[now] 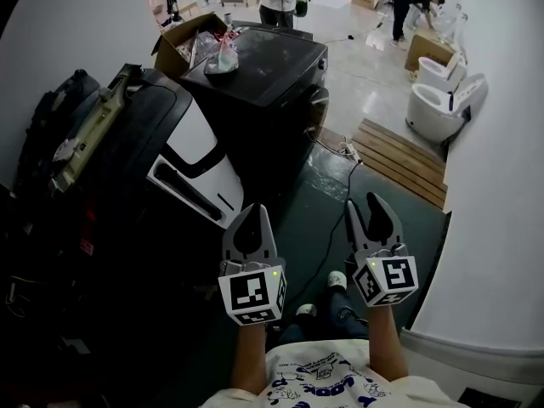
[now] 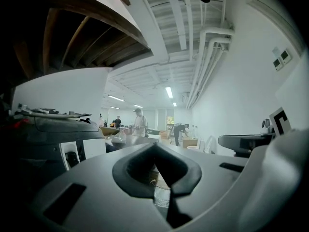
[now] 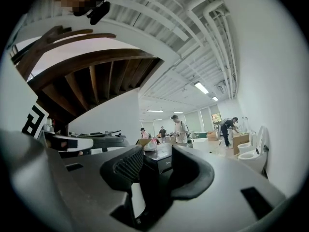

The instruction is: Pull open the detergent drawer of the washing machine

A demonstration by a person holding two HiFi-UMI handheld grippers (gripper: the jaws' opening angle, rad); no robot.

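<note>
Black washing machine (image 1: 263, 83) — drawer indistinct

Washing machine (image 1: 272, 92): ahead at centre, on the floor.
Plastic bag (image 1: 221, 58): on the washing machine's top, toward its rear left.
Cardboard box (image 1: 180, 34): behind the machine's left corner.
Second appliance (image 1: 191, 155): just left of the machine.
Wooden pallet (image 1: 399, 160): on the floor, right of the machine.
Toilets (image 1: 433, 109): beyond the pallet, along the right wall.
Left gripper (image 1: 257, 211), right gripper (image 1: 364, 202): side by side, nearest, well short of the machine.

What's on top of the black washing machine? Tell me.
A crumpled plastic bag lies on the washing machine, toward its far left corner. The bag's contents and the lid beneath it are hidden.
</note>
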